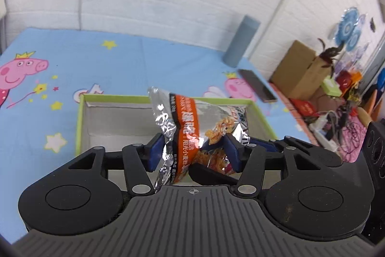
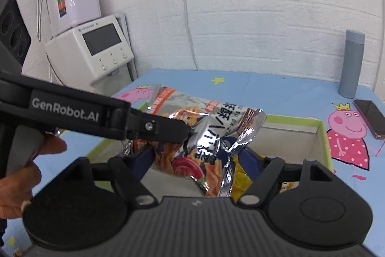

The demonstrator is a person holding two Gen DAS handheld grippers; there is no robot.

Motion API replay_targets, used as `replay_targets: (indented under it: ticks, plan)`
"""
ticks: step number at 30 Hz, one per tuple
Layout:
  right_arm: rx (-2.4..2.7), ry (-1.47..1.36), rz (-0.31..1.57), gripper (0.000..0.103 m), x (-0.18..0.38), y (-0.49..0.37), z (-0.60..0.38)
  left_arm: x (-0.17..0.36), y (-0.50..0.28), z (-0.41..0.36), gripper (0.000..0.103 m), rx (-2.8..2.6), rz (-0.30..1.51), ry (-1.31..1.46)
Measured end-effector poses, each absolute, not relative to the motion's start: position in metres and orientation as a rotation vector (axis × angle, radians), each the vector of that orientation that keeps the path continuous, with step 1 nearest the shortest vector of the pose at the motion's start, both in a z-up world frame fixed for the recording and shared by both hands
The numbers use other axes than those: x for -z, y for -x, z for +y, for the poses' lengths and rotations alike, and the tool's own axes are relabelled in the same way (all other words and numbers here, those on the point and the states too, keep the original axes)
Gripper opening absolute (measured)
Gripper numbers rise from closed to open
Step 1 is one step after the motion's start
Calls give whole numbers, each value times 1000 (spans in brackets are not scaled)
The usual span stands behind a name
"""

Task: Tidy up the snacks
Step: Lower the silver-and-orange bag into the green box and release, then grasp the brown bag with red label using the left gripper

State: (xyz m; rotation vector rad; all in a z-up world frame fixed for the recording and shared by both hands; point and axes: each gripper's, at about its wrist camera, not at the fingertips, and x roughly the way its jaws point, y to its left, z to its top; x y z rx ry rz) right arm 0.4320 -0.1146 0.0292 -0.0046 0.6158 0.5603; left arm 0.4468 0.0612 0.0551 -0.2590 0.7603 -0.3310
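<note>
Green-rimmed box (image 1: pixel 80 122) sits under a foil snack bag (image 1: pixel 182 127).

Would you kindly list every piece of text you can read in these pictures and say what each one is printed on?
"GenRobot.AI": white lettering on the side of the left gripper.
Snack bag: large Chinese print, crumpled and blurred, not reliably readable.
White appliance: small blue logo above its screen, too small to read.

Desk (image 1: pixel 134 59) covered by blue cartoon-pig cloth with stars. Green-rimmed open box (image 1: pixel 81 127) sits on desk, grey inside. Grey-blue cylinder bottle (image 1: pixel 241 40) upright beyond box's far right corner, near brick wall. Dark phone (image 1: pixel 257 86) flat on desk just right of bottle, well apart from box.
</note>
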Motion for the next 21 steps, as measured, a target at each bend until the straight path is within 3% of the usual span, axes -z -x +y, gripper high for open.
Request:
replay_targets:
  ticks: [3, 10, 15, 21]
  plan:
    - [-529, 37, 620, 85, -19, -443, -110, -46, -458, 69, 58, 288, 764, 240]
    - [-508, 30, 519, 93, -50, -389, -131, -67, -405, 80, 67, 316, 686, 254]
    - [-514, 15, 500, 94, -58, -310, -147, -80, -336, 73, 68, 363, 642, 236]
    - [-532, -32, 567, 94, -30, -215, -157, -61, -236, 65, 68, 370, 647, 207]
